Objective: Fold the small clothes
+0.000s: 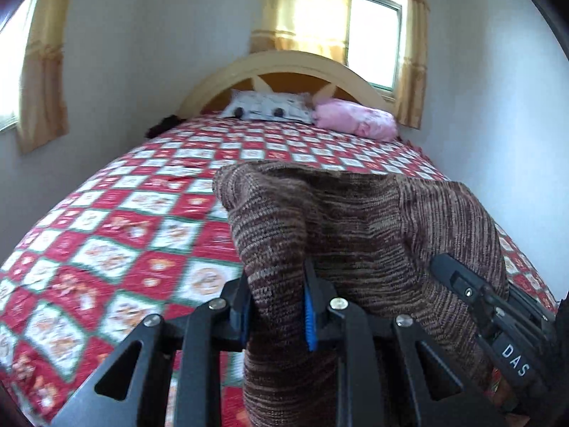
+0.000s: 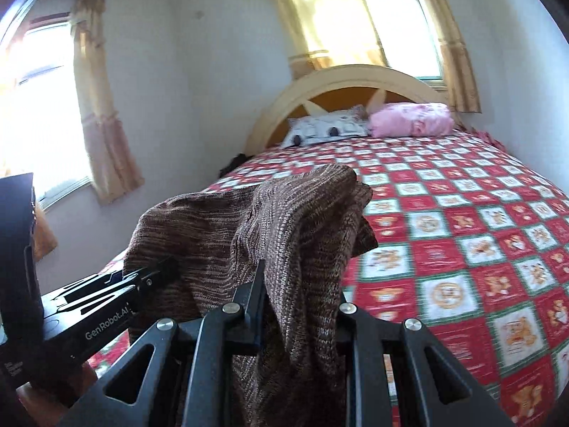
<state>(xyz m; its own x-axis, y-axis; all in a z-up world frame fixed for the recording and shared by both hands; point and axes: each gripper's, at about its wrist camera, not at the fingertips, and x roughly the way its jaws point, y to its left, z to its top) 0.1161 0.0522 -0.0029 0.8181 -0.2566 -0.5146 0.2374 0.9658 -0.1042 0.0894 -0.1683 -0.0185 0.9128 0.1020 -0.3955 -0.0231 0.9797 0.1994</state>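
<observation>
A brown knitted garment (image 1: 355, 227) hangs bunched between both grippers, lifted above the bed. My left gripper (image 1: 277, 306) is shut on one edge of it, cloth pinched between its blue pads. My right gripper (image 2: 298, 306) is shut on another edge of the same garment (image 2: 284, 227), which drapes over and hides its fingertips. The right gripper also shows in the left wrist view (image 1: 490, 313) at the lower right, and the left gripper shows in the right wrist view (image 2: 106, 299) at the lower left. The two grippers are close together.
The bed has a red, white and green checked cover (image 1: 124, 235) (image 2: 462, 249). A white pillow (image 1: 266, 106) and a pink pillow (image 1: 355, 119) lie by the arched headboard (image 1: 284, 67). Curtained windows (image 2: 355, 17) are behind and left. A dark item (image 1: 163, 124) lies at the bed's far left edge.
</observation>
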